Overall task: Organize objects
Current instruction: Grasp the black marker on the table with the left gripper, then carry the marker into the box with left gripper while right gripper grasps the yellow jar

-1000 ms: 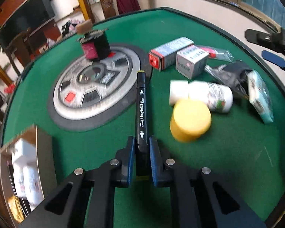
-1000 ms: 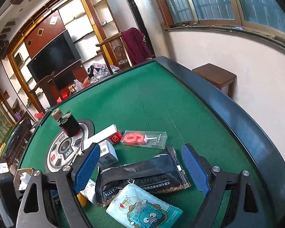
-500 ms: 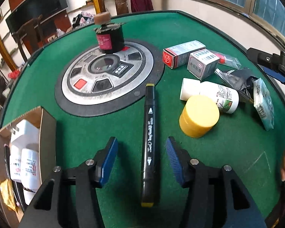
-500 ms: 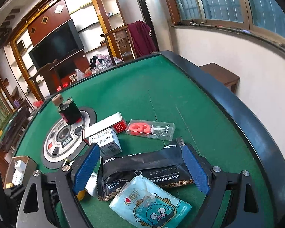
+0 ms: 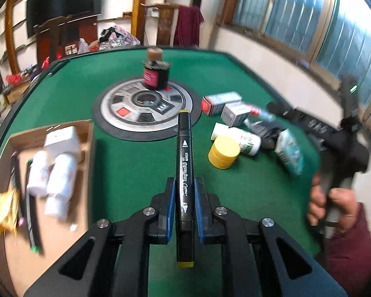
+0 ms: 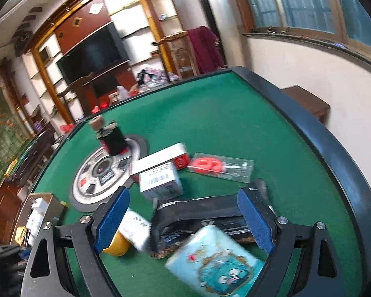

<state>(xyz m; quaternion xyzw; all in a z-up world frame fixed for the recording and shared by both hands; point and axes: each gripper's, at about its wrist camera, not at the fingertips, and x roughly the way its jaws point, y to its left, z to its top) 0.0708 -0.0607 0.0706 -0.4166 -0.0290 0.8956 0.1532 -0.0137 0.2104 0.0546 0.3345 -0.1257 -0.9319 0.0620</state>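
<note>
Left gripper [image 5: 184, 196] jaws clamped on black marker [image 5: 184, 163] (yellow-tipped), right gripper [image 6: 183, 220] jaws wide apart

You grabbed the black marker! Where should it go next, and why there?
Probably a short swing to the left, over the cardboard box. The left gripper has its jaws shut on the marker, and the box already holds white bottles and other sorted things, so it looks like the collecting spot. The right gripper hangs open over the clutter.
</note>
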